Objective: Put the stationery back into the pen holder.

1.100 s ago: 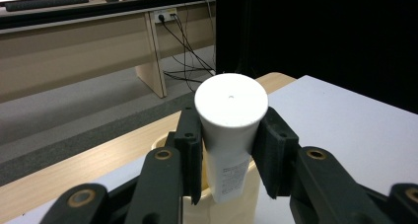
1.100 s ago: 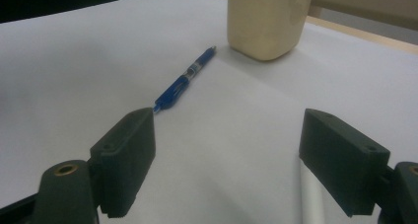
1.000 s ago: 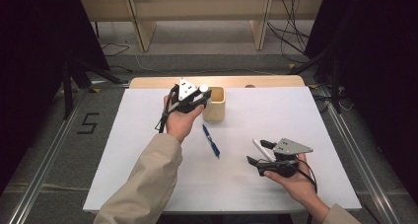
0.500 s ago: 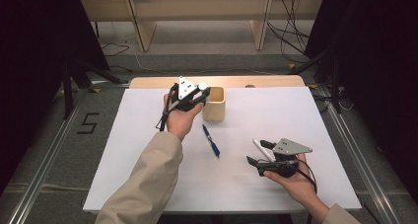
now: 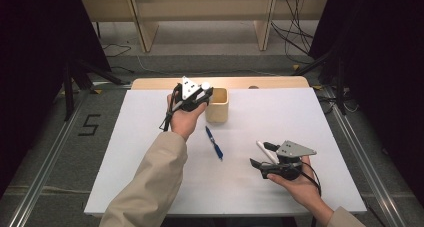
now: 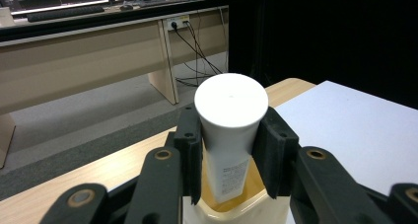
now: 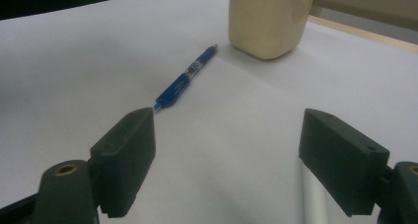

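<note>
The left gripper (image 5: 199, 93) is clamped on a white cylindrical tube with a flat round cap (image 6: 229, 135); in the left gripper view its two black jaws press the tube's sides just below the cap. The tube stands roughly upright with its lower end down inside a cream-coloured, rounded-square ceramic cup (image 5: 217, 106), which sits directly beneath the claw. In the high view the left hand (image 5: 184, 118) carries this gripper at the near-left rim of the cup, at the far side of the white table surface (image 5: 150, 152).

The right gripper (image 5: 260, 156) has its jaws spread wide apart with nothing between them, low over the table and well apart from the left one. In the right gripper view a blue plastic ballpoint pen (image 7: 186, 77) lies flat on the table ahead of the claw and slightly towards its left jaw, its near end just beyond that jaw's tip. The cream cup (image 7: 268, 19) stands farther ahead, past the pen's far end. A slim white stick-like object (image 7: 314, 202) lies on the table just beside the right jaw, partly hidden under it; what it is cannot be told. The right hand (image 5: 297, 183) grips the tool from behind.
</note>
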Available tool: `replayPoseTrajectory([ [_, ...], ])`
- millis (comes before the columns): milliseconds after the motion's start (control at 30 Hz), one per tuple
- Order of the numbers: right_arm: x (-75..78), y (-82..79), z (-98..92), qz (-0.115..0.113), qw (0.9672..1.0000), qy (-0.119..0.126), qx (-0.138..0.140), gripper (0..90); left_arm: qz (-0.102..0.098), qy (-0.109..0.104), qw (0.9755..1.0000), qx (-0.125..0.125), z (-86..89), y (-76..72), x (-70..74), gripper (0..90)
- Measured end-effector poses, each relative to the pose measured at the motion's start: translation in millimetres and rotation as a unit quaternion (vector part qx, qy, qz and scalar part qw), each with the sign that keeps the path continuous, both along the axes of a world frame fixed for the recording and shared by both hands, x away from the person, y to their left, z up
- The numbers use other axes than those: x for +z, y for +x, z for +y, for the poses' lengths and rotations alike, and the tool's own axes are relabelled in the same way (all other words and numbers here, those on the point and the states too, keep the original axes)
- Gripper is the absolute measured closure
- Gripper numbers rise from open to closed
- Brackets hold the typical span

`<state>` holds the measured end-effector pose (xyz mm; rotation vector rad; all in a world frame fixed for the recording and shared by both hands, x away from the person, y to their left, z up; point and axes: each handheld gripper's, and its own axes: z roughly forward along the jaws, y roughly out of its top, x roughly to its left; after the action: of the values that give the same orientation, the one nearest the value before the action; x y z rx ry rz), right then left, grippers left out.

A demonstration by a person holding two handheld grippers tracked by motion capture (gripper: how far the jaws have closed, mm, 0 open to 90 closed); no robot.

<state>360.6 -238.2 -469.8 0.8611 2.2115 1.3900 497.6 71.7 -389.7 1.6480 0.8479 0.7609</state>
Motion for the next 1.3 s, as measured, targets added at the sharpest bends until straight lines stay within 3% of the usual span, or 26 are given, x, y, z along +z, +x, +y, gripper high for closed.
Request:
replayPoseTrajectory([
  [400,-0.1,-0.3,0.3,0.000,1.0000,0.001,0.000,22.8,0.005,0.022,0.9997,-0.007,-5.3,2.2,-5.9,66.8],
  [500,-0.1,-0.3,0.4,0.001,1.0000,0.002,-0.001,22.8,0.009,0.015,0.9998,-0.009,-7.0,2.8,-7.4,66.8],
  [767,-0.2,-0.5,0.3,0.001,1.0000,0.000,0.001,22.8,0.014,0.028,0.9995,-0.008,-9.0,5.7,-12.0,66.7],
  [1300,-0.6,-0.4,0.6,0.001,1.0000,-0.002,0.004,22.8,0.030,0.027,0.9992,0.003,-12.8,9.9,-21.5,65.5],
])
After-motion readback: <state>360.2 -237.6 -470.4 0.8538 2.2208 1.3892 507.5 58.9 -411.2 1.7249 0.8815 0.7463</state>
